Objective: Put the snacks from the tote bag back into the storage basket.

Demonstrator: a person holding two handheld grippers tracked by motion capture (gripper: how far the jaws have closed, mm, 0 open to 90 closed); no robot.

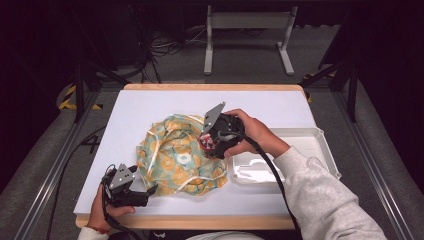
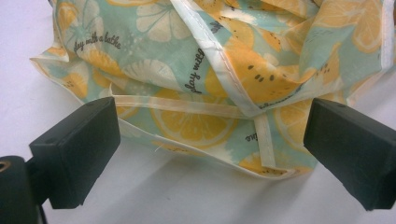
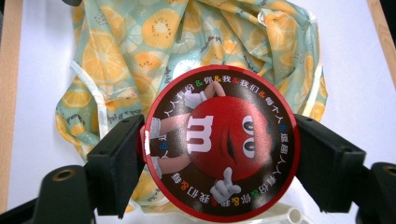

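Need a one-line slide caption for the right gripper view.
Right gripper clamps a round red candy tin above the lemon-print fabric bag.

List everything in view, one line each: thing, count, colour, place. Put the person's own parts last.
fabric bag: one, teal with orange citrus print and cream straps, crumpled at the table's middle.
round tin: one, red rim, brown face with a red cartoon character, held above the bag.
tray: one, white plastic, at the table's right.
table: one, white top with wooden edge.
left gripper: one, black, fingers open at the bag's near edge.
right gripper: one, black, fingers shut on the round tin.
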